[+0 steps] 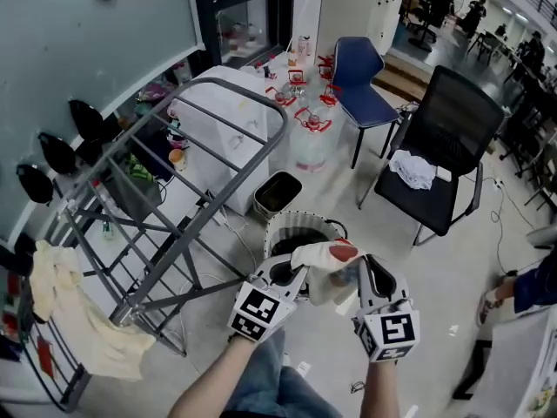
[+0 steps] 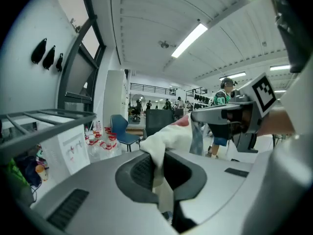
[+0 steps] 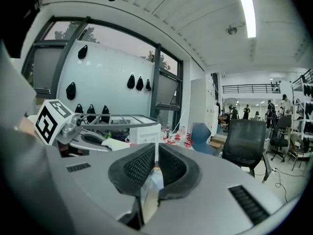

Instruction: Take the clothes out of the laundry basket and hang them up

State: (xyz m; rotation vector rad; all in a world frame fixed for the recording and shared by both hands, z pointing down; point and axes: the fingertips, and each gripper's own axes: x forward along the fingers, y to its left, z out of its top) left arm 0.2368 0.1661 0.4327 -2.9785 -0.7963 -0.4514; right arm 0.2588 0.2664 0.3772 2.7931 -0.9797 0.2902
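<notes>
**Head view:** A white garment (image 1: 324,258) with a red patch stretches between the left gripper (image 1: 291,275) and the right gripper (image 1: 369,277), raised above the white laundry basket (image 1: 291,226). Both largely cover the basket's inside. The grey drying rack (image 1: 204,142) slants along the left, its lower rails cut off by the frame, with a cream cloth (image 1: 61,290) draped low on it. Open floor (image 1: 435,277) lies to the right, bounded by a black office chair (image 1: 448,142) and a blue chair (image 1: 361,72).

**Left gripper view:** The left gripper (image 2: 157,166) is clamped on a bunched fold of the garment (image 2: 164,138). The fabric runs across to the right gripper (image 2: 198,116), where the grip itself is hard to make out. A rail of the drying rack (image 2: 49,115) crosses at left.

**Right gripper view:** The right gripper (image 3: 156,161) is pressed together on a thin edge of the garment (image 3: 149,190), most of it hidden beneath the jaws. The left gripper (image 3: 100,141) sits at left, in front of the drying rack (image 3: 117,119) and well apart from the black office chair (image 3: 247,141).
</notes>
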